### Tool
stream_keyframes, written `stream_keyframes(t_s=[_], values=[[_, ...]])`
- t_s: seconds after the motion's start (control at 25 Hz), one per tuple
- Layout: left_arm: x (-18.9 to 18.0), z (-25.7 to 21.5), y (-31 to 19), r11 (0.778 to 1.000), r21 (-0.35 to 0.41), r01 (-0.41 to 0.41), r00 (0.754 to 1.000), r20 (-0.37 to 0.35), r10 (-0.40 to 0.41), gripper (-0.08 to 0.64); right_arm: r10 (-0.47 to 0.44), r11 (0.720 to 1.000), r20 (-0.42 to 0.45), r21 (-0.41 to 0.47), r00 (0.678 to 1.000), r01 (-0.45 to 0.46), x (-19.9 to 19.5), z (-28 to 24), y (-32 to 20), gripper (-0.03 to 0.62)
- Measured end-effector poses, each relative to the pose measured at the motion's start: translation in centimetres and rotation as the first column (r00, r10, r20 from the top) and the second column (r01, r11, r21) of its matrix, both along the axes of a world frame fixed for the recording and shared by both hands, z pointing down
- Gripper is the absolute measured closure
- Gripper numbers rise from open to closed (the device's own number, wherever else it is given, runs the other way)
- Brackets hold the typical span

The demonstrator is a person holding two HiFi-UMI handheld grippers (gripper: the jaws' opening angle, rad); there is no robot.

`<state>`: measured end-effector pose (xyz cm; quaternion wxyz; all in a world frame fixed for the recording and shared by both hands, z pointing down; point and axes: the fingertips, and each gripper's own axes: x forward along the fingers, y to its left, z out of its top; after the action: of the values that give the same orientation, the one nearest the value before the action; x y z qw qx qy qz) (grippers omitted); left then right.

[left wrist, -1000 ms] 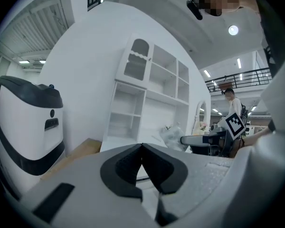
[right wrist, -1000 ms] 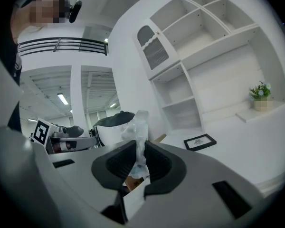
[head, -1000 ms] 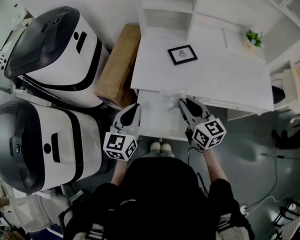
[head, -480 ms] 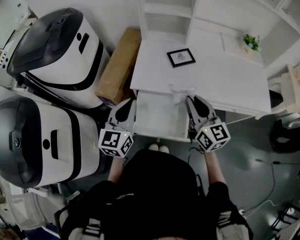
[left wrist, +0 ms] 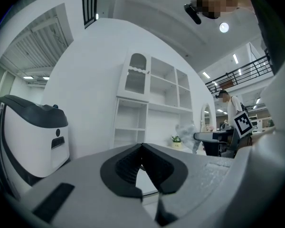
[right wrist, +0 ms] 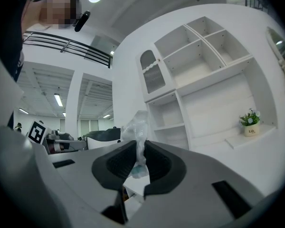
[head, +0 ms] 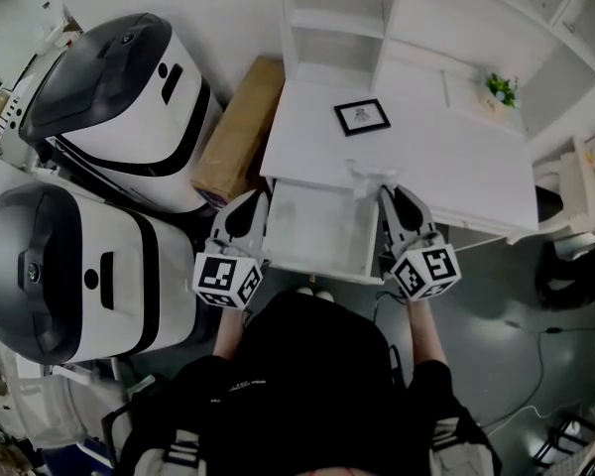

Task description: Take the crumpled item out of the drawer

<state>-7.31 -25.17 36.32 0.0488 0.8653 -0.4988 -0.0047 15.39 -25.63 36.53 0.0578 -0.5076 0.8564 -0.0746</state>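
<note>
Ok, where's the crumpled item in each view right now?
Head view: crumpled item in the middle, at the tips of the right tongs.
Left gripper view: right of centre, just right of the plant.
Right gripper view: centre, pinched between the tongs.
Shared landmark: the plant.

Drawer [head: 312,228] open before the desk [head: 446,157]; frame [head: 362,116] on it, plant [head: 500,85] behind right, box [head: 240,127] left; crumpled item [head: 365,177] seemingly over the drawer's far-right corner.
</note>
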Motion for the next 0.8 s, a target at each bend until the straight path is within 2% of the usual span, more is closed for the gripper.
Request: stream_keyframes(t_s=[0.8], values=[[-0.5, -0.39, -0.29, 1.0, 0.016, 0.009, 1.0, 0.019, -0.009, 0.563, 0.037, 0.999, -0.031, 0.02, 0.999, -0.037, 0.57, -0.43, -0.28, 0.552]])
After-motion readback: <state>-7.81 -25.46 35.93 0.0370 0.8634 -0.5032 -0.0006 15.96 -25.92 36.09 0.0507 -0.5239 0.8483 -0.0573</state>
